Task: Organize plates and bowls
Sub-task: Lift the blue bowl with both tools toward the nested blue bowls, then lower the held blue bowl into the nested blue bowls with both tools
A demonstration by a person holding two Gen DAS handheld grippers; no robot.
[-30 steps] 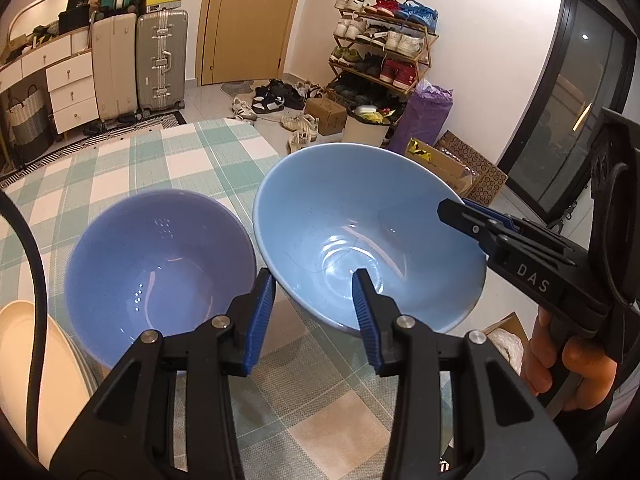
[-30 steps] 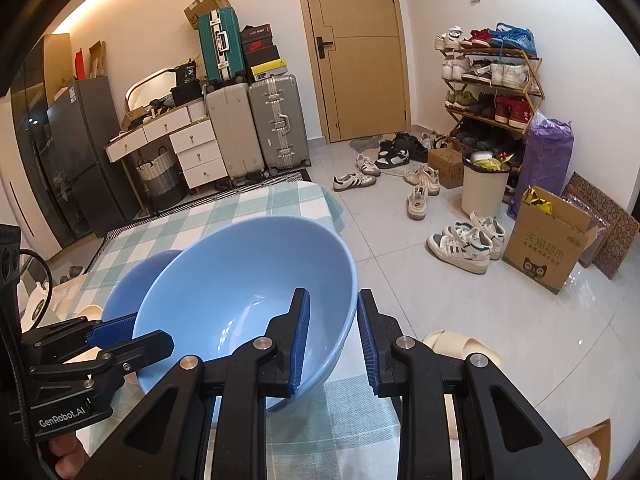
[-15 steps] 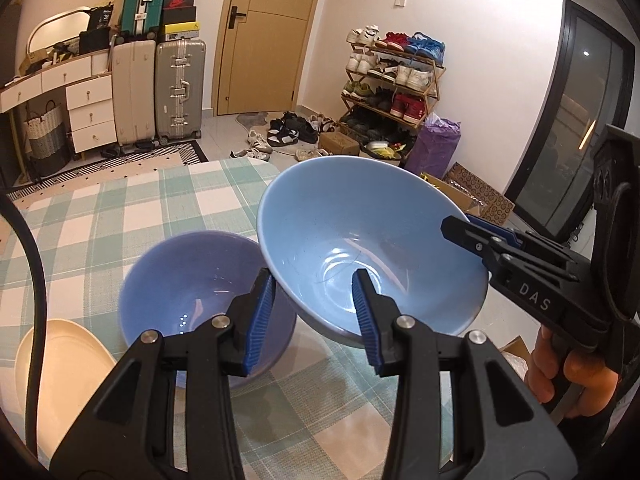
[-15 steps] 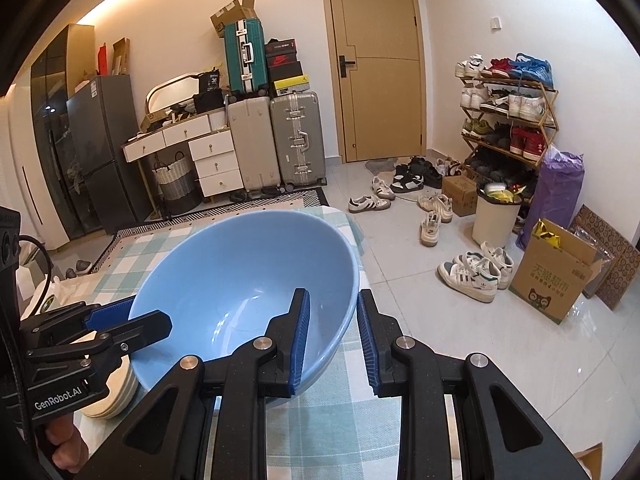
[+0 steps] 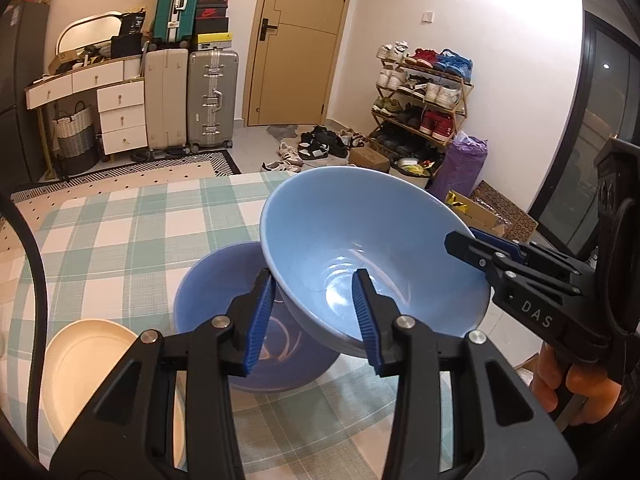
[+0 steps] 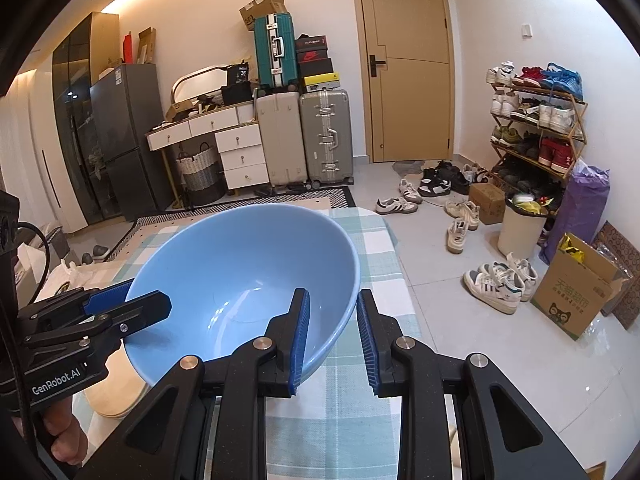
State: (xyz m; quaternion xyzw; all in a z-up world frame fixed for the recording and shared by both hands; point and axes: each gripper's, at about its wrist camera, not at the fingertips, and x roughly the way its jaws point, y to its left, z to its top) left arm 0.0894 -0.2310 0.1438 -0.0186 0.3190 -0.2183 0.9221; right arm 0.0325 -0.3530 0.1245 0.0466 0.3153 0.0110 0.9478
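A large light-blue bowl (image 5: pixel 360 224) (image 6: pixel 240 256) hangs tilted above the checked tablecloth (image 5: pixel 120 232), held from two sides. My left gripper (image 5: pixel 314 308) is shut on its near rim, one pad outside and one inside. My right gripper (image 6: pixel 332 336) is shut on the opposite rim; in the left wrist view the right gripper (image 5: pixel 468 240) shows at the bowl's right edge. A darker purple-blue bowl (image 5: pixel 224 304) rests on the table, partly under the lifted bowl. A cream plate (image 5: pixel 88 360) (image 6: pixel 116 396) lies to the left of it.
The table's right edge (image 6: pixel 394 256) drops to a tiled floor with scattered shoes (image 6: pixel 496 284), a cardboard box (image 6: pixel 580 296) and a white bin (image 6: pixel 520 232). Suitcases (image 5: pixel 208 96) and a shoe rack (image 5: pixel 420 96) stand by the far wall. A black cable (image 5: pixel 36 280) hangs at left.
Both grippers have raised the light-blue bowl and carried it leftward, so that it now overlaps the purple-blue bowl. More of the cream plate and the room shows.
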